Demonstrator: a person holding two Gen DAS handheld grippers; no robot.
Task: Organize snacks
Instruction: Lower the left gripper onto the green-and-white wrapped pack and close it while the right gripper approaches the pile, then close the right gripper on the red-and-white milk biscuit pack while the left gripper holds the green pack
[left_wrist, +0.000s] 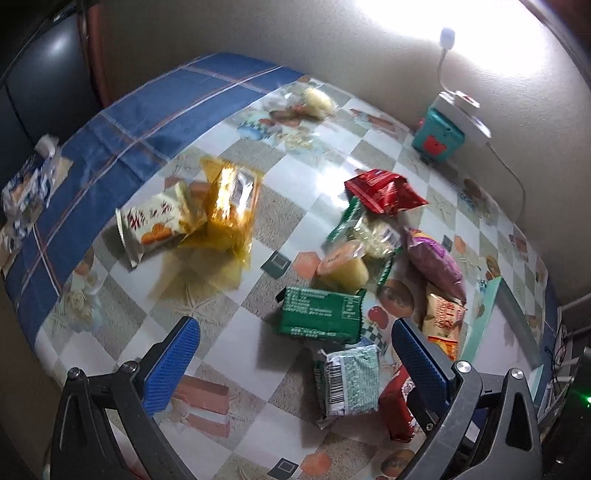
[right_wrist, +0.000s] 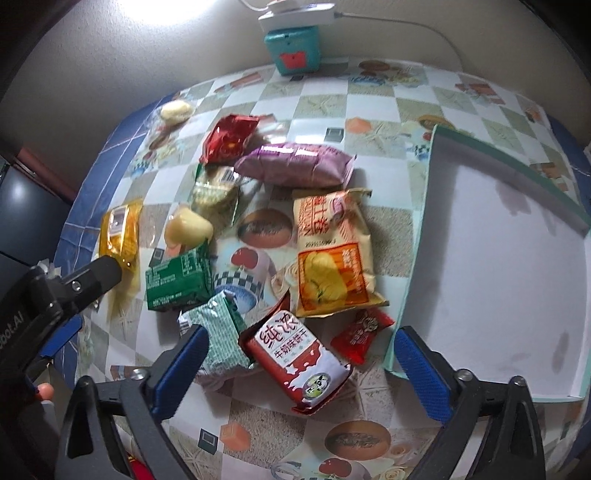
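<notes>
Here the shallow tray (right_wrist: 498, 266) sits bare beside the snack pile; we judge sorting barely begun. Both our right gripper (right_wrist: 299, 354) and left gripper (left_wrist: 295, 343) hover, jaws apart, holding nothing. Next we'd close on the red milk-biscuit pack (right_wrist: 295, 365).

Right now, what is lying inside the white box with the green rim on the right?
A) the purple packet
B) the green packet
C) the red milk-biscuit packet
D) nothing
D: the right wrist view shows the white box with a bare floor, while the snacks lie on the table beside it.
</notes>
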